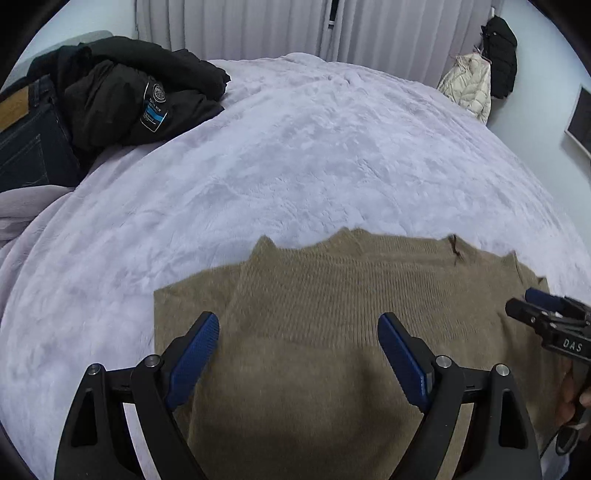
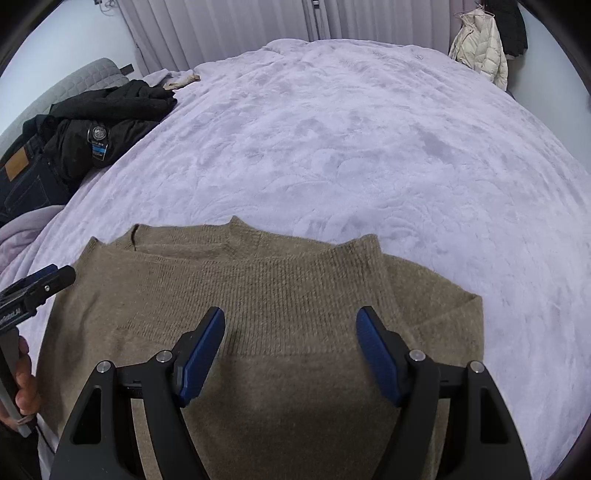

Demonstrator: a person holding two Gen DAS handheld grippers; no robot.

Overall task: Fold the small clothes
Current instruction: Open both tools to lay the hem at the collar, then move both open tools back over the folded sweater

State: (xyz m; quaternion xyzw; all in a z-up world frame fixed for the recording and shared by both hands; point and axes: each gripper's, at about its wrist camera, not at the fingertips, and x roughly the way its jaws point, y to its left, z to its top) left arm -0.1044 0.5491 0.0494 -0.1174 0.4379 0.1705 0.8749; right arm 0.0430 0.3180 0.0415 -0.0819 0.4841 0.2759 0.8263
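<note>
A tan knitted sweater (image 1: 332,314) lies flat on a pale lilac bedspread (image 1: 295,155), its far hem towards the curtains. My left gripper (image 1: 299,321) hovers open above the sweater's left half, with nothing between its blue pads. The right gripper (image 1: 532,306) enters the left wrist view from the right edge. In the right wrist view the same sweater (image 2: 277,295) fills the foreground and my right gripper (image 2: 290,319) stands open over it, holding nothing. The left gripper (image 2: 51,278) shows at the left edge there, with a hand (image 2: 26,384) on its handle.
A heap of black clothing (image 1: 140,92) and dark jeans (image 1: 29,147) lies at the bed's far left. A cream padded jacket (image 1: 469,85) and a black garment (image 1: 500,55) hang at the far right. Curtains (image 1: 277,26) close the back. Bare bedspread (image 2: 351,147) stretches beyond the sweater.
</note>
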